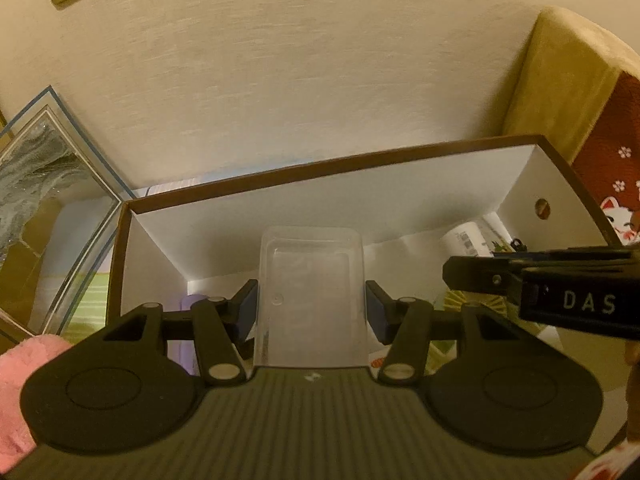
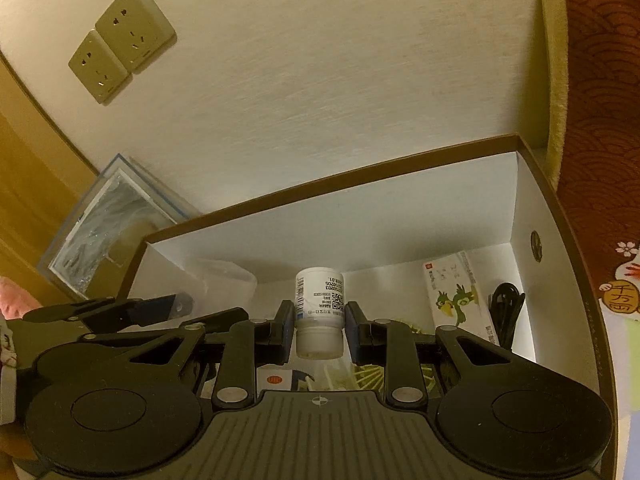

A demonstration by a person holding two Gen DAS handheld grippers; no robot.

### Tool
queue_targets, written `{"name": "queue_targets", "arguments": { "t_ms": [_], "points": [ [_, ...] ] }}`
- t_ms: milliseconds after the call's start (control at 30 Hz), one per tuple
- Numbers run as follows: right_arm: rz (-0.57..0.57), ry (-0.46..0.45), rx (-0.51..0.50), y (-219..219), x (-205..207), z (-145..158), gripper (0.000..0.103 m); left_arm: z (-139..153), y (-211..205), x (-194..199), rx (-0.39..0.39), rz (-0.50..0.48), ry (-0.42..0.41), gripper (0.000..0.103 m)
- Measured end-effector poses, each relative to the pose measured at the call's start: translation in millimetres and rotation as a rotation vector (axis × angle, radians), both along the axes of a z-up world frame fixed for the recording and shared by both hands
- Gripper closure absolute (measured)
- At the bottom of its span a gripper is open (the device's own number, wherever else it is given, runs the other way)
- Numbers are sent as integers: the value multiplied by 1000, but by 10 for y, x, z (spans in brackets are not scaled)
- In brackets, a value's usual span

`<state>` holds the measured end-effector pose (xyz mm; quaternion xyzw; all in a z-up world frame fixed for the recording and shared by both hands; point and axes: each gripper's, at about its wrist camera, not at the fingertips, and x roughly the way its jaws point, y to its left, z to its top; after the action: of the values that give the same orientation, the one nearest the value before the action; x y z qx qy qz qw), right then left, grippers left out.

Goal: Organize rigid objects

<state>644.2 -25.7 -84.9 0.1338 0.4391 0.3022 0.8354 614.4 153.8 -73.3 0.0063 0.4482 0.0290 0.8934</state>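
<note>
- Cream textured wall fills the background for us, with two wall sockets set in it and a framed picture leaning at its foot to the left.
- Below the wall we see a brown-edged box with white inner walls, open at the top; a red patterned cloth with a cat print lies beside its right side.
- Inside the box, at the right, we make out a carton with a green cartoon bird and a black cable; printed packets under the tools are mostly covered and we cannot read them.
- Something pink and fuzzy is cut off at the left edge, and we cannot tell what it is.
- Our left gripper reaches into the box with its jaws pressed against both sides of a clear plastic container, holding it above the box floor.
- Our right gripper reaches in beside it, jaws clamped on a white bottle held cap toward the camera, its label printed with a code.
- From the left wrist view the right tool crosses in from the right, just beside the container.
</note>
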Motion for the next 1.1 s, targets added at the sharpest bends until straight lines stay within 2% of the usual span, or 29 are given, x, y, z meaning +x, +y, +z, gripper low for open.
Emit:
{"name": "queue_targets", "arguments": {
  "t_ms": [167, 500, 567, 600, 633, 700, 1100],
  "points": [
    [-4, 7, 1, 19, 27, -20, 76, 13, 76, 12, -4, 12, -13, 41],
    [-43, 5, 27, 79, 65, -19, 74, 38, 192, -50, -16, 40, 0, 41],
    [-55, 1, 40, 64, 62, 6, 65, 58, 199, -72, -16, 39, -3, 41],
    [-55, -8, 44, 57, 55, 28, 51, 72, 197, -92, -18, 40, -6, 40],
    [-58, -24, 47, 43, 39, 51, 43, 78, 204, -113, -20, 41, -8, 40],
    [-65, -55, 43, 2, -2, 104, 43, 110, 218, -160, -25, 42, -15, 39],
    [-62, -69, 85, -403, -435, 339, 39, 413, 127, -623, -56, 46, -63, 33]
  ]
}}
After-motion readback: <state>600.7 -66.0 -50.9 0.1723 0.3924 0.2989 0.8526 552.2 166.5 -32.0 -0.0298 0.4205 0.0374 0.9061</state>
